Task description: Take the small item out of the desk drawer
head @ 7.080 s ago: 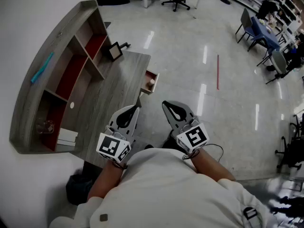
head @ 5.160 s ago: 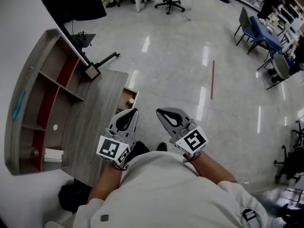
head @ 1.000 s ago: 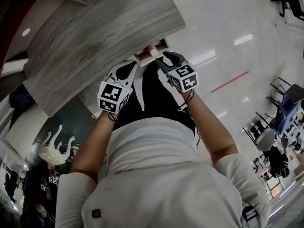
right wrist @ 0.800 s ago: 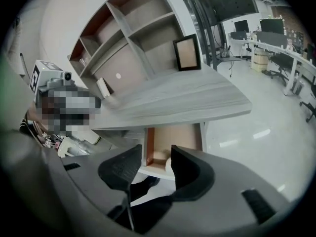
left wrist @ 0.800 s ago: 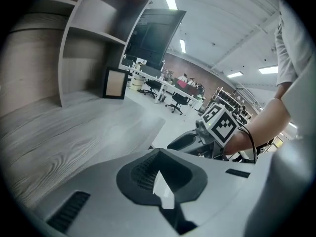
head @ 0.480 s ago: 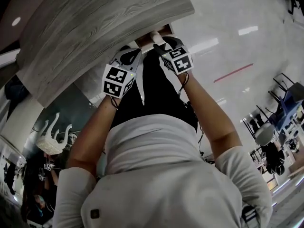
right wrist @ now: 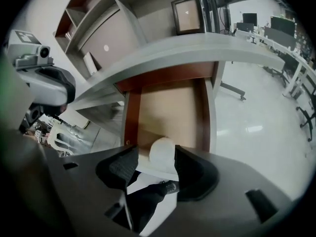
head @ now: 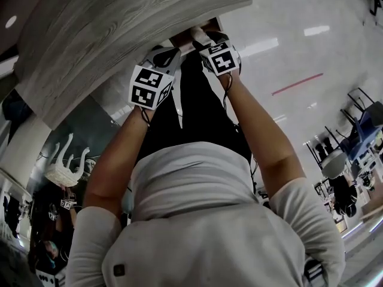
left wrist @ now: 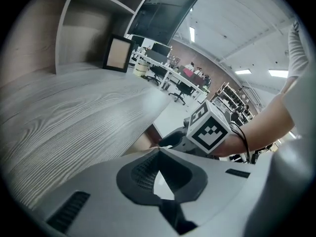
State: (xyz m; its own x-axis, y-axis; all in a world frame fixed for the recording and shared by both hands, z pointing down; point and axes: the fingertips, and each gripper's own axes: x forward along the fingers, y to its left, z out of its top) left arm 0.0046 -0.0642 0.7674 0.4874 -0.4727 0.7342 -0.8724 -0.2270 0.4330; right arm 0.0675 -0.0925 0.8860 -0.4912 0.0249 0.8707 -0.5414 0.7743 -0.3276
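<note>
- Head view, far left: grey wood-grain counter (head: 119, 23), its front edge above the person's outstretched arms.
- Left tongs (head: 173, 52), grey with a black-and-white marker cube, at the counter's front edge, just left of the drawer. In the left gripper view the tips meet with nothing between them: clenched and empty.
- Open wooden drawer (head: 206, 24), light brown floor and reddish-brown sides, projecting from under the counter top.
- Small white rounded item (head: 197, 34), lying at the front end of the drawer, just inside its front wall.
- Right tongs (head: 203, 43), same make, pointing steeply down into the drawer's front end. In the right gripper view the jaws stand wide, have just been opening, and bracket the white item. The item sits close to the right-hand pad (right wrist: 190, 169), with a gap on the other side. Released, not grasping.
- Glossy pale floor (head: 287, 46) with a red line, right of the drawer.
- Right gripper view, background: open shelf unit with grey and red compartments (right wrist: 98, 28) on the counter, and a small dark-framed panel (right wrist: 188, 14) to its right.
</note>
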